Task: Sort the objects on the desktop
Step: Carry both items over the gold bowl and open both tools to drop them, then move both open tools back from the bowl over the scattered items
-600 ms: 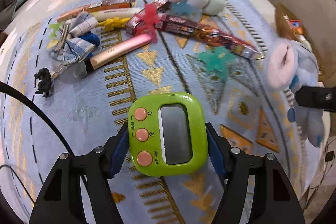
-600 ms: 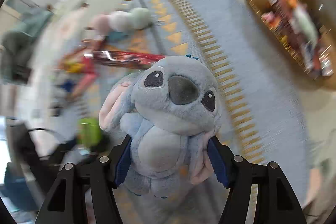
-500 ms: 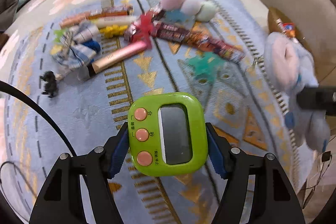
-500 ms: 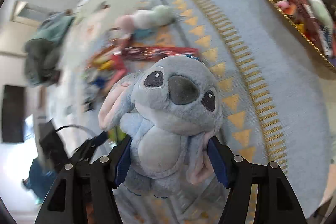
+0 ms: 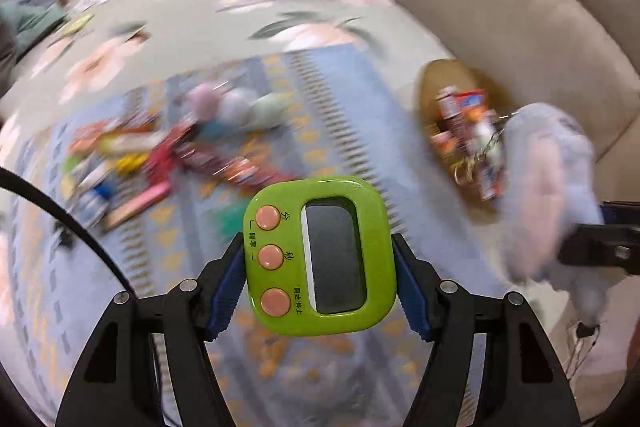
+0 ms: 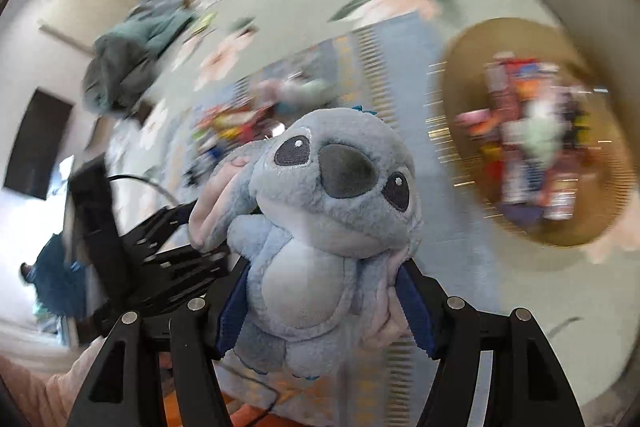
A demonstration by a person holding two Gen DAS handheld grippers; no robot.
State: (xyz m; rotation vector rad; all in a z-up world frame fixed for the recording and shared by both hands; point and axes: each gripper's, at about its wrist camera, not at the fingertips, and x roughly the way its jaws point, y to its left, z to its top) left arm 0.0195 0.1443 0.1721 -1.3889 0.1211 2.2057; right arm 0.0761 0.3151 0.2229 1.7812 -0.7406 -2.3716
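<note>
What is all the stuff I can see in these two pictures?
square green plastic kitchen timer: one, green with pink buttons, clamped in the left gripper.
blue-grey plush toy: one, pale belly, pink ears, clamped in the right gripper.
round golden wicker tray: one, on the right, filled with blurred colourful packets.
blue patterned cloth: one, yellow triangles, under everything.
scattered blurred items: several, mixed colours, on the cloth's left.
left gripper: black, blue pads.
right gripper: black, blue pads.

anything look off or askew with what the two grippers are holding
Nothing stands out. The green timer sits squarely between the left gripper's fingers, and the blue plush toy is pinched at its body in the right gripper, facing the camera.
</note>
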